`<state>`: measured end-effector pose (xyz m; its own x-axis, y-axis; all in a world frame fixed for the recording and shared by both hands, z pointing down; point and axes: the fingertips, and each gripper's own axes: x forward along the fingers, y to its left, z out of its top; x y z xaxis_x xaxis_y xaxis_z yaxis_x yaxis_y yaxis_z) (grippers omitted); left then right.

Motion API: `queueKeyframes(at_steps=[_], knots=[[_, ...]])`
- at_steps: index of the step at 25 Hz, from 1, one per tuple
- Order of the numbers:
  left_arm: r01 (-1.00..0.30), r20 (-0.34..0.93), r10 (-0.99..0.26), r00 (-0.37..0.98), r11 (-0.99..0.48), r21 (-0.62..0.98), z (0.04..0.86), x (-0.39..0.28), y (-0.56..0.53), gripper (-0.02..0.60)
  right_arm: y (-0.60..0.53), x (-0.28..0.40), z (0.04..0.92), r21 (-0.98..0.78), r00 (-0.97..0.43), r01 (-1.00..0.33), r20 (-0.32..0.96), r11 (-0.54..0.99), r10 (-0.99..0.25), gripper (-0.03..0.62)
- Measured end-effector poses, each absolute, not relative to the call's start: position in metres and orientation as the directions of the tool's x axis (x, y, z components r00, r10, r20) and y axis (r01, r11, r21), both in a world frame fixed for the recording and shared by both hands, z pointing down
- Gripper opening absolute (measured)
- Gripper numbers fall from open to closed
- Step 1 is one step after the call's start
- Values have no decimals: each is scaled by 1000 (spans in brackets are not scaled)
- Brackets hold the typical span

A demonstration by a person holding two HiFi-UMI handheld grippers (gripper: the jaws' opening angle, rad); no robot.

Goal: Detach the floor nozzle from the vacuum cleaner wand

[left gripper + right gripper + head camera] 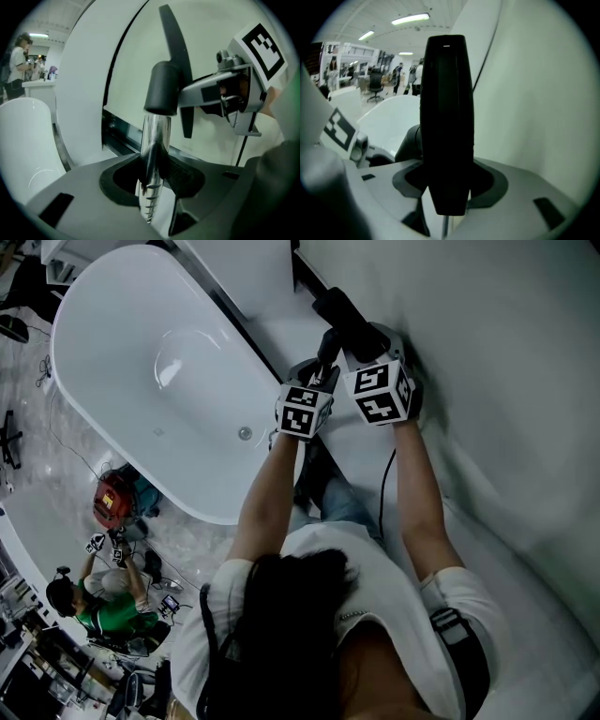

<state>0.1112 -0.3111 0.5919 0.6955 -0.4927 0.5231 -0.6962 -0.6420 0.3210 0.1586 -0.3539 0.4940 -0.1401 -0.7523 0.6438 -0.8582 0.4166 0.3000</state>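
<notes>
Head view: the left tongs [325, 362] and right tongs [361, 338] sit side by side at the dark floor nozzle [336, 307], just beside a white bathtub [159, 371].

Left gripper view: the left tongs clamp the shiny wand [152, 140] below its dark collar [161, 91].

Right gripper view: the right tongs grip the upright floor nozzle.

Wand and nozzle, one in each pair of tongs

The wand [152, 140], a shiny chrome tube, stands upright, pinched in the left tongs [153, 174]. A dark collar [163, 89] caps the wand's upper end, just above those tongs. The nozzle [446, 122], black, flat and tall, stands upright, clamped in the right tongs [447, 183], just behind the collar.
</notes>
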Motion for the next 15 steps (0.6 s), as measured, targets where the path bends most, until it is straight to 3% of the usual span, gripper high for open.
queueKeyframes(at_steps=[3, 6, 15], knots=[[-699, 527, -493, 693, -638, 323, 597, 105, -313, 149, -369, 176, 453, 185, -168, -930, 559, 319, -812, 232], [-705, 527, -497, 689, -630, 327, 599, 102, -308, 149, -376, 184, 413, 218, -172, -923, 506, 318, -845, 232], [-705, 532, -494, 688, -629, 327, 597, 105, -310, 149, -368, 188, 395, 177, -187, -936, 481, 304, -856, 232]])
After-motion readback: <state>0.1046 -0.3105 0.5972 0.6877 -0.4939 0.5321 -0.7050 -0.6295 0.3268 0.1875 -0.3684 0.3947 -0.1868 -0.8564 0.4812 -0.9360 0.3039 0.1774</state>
